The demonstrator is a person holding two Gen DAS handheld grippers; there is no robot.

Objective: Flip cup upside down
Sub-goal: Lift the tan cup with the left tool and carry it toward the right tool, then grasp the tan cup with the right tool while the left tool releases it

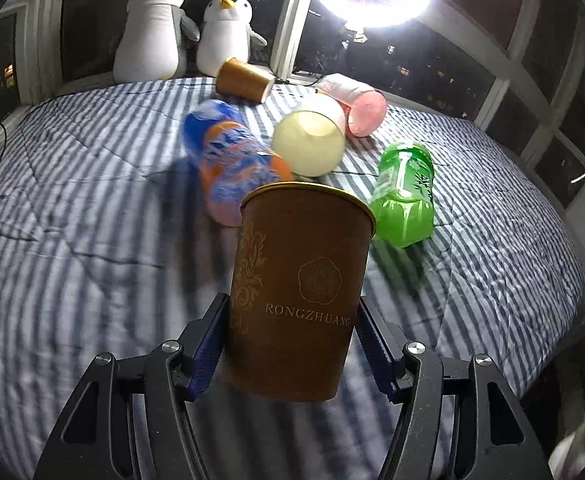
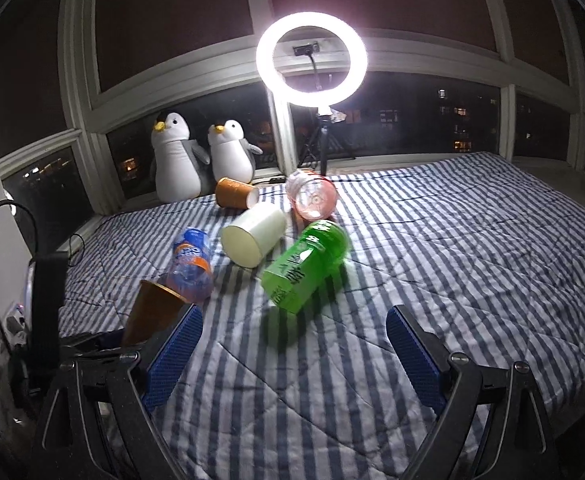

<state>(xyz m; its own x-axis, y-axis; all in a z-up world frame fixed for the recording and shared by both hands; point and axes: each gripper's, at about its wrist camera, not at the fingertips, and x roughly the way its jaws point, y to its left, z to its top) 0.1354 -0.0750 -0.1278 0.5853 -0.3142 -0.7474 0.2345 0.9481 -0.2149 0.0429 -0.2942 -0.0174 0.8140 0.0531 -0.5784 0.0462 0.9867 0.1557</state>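
Note:
A brown paper cup (image 1: 296, 292) marked RONGZHUANG stands mouth up between the blue pads of my left gripper (image 1: 292, 336), which is shut on its lower half and holds it above the striped bed. The same cup shows at the left of the right wrist view (image 2: 152, 312), tilted. My right gripper (image 2: 294, 344) is open and empty over the bed, its fingers (image 2: 176, 352) wide apart.
On the striped bedspread (image 2: 432, 264) lie a blue-orange bottle (image 1: 228, 164), a white cup (image 1: 312, 136), a green bottle (image 1: 406, 192), a pink bottle (image 1: 356, 108) and a second brown cup (image 1: 244, 80). Two penguin plushes (image 2: 196, 156) and a ring light (image 2: 312, 60) stand at the window.

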